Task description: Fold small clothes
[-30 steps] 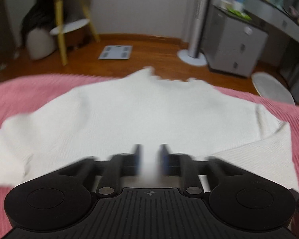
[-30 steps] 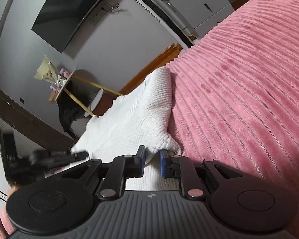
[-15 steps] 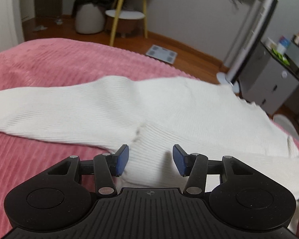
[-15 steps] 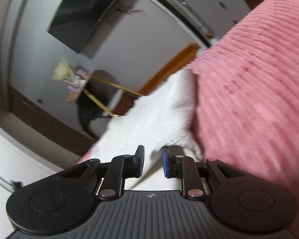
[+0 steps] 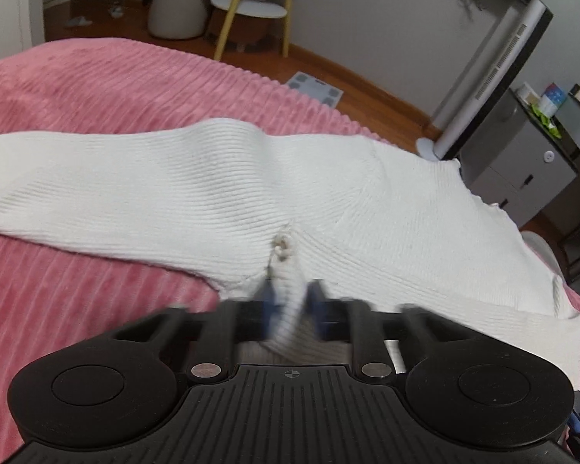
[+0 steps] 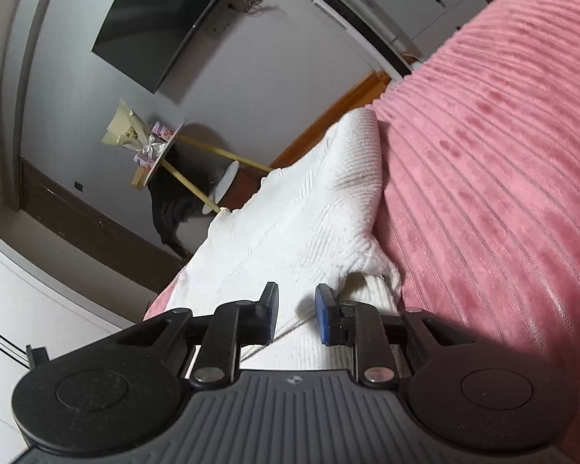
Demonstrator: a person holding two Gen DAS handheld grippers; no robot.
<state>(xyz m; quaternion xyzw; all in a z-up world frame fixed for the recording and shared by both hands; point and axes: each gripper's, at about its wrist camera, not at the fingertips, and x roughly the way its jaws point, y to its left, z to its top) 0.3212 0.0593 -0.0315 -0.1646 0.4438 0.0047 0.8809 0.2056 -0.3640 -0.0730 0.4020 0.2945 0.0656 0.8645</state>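
Note:
A white ribbed knit sweater (image 5: 220, 197) lies spread on the pink ribbed bedspread (image 5: 77, 89), one sleeve stretching to the left. My left gripper (image 5: 290, 301) is at the underarm seam, its blurred jaws closed on a pinch of the fabric. In the right wrist view the sweater (image 6: 297, 224) lies beside the pink bedspread (image 6: 502, 178). My right gripper (image 6: 295, 309) sits over the sweater's hem edge with its jaws narrowly apart and fabric lying between and under them.
Beyond the bed's far edge is wooden floor with a bathroom scale (image 5: 316, 89), a yellow-legged side table (image 5: 247, 11), a white tower fan (image 5: 483, 77) and a grey drawer cabinet (image 5: 522, 170). A wall-mounted TV (image 6: 166, 27) shows in the right wrist view.
My left gripper moved forward to the underarm and its jaws went from wide open to closed on the fabric. My right gripper's jaws have opened slightly wider over the hem.

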